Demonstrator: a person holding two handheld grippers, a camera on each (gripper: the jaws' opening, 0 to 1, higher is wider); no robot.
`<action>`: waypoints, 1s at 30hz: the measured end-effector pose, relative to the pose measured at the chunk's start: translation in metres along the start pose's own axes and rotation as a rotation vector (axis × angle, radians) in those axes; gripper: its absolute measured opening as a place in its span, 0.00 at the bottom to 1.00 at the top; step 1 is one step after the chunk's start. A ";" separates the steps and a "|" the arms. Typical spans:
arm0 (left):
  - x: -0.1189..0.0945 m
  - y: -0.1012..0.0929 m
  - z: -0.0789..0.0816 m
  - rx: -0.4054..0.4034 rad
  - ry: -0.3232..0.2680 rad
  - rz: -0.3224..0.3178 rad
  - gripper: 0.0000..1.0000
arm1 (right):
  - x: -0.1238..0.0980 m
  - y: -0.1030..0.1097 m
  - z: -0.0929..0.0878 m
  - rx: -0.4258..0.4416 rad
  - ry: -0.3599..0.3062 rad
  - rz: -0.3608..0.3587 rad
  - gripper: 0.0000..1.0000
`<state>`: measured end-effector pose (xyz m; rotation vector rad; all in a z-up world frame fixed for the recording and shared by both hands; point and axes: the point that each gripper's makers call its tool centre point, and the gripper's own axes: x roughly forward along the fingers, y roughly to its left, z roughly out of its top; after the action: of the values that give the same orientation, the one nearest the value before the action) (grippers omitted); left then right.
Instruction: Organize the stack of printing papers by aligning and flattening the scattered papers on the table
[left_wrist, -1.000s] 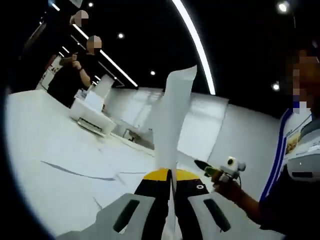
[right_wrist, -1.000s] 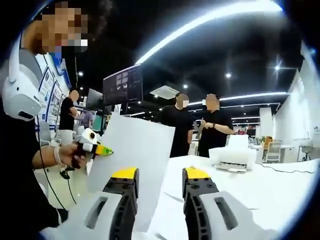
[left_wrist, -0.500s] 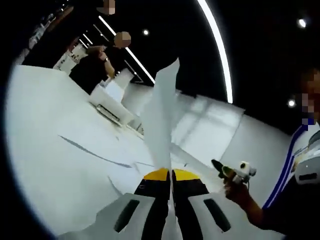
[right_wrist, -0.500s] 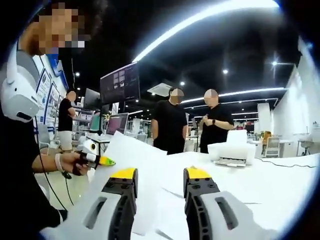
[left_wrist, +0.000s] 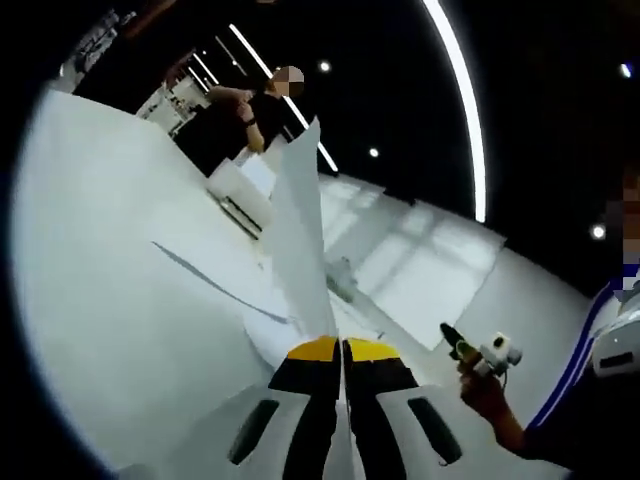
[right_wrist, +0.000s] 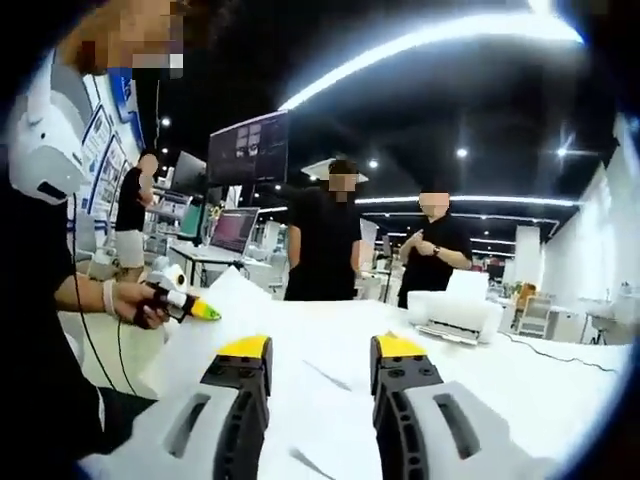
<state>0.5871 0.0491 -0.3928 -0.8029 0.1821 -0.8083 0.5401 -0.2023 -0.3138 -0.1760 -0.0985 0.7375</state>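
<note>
Our left hand-held gripper (left_wrist: 342, 350) is clamped on a paper sheet (left_wrist: 298, 230) rising up centre frame above the white surface (left_wrist: 110, 300). Our right hand-held gripper (right_wrist: 310, 355) stands apart, a printer (right_wrist: 452, 315) right of centre.

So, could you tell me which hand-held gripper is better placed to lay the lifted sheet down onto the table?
Left. The left hand-held gripper is shut on the sheet, raised above the table. The right hand-held gripper is open and empty.

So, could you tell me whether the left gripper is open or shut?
Shut: the left gripper has its jaws pressed together on a sheet of paper rising edge-on from them.
</note>
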 end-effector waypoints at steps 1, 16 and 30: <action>-0.001 0.002 0.000 0.006 0.000 0.003 0.06 | 0.001 0.000 -0.002 -0.005 0.009 -0.001 0.43; -0.017 0.020 0.000 0.048 -0.001 0.047 0.06 | -0.008 -0.023 0.029 0.152 -0.200 -0.058 0.45; -0.018 0.022 0.002 0.053 -0.010 0.052 0.07 | -0.003 -0.014 0.001 -0.062 -0.009 -0.065 0.35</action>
<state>0.5882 0.0720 -0.4096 -0.7492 0.1712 -0.7566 0.5466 -0.2146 -0.3101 -0.2280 -0.1351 0.6708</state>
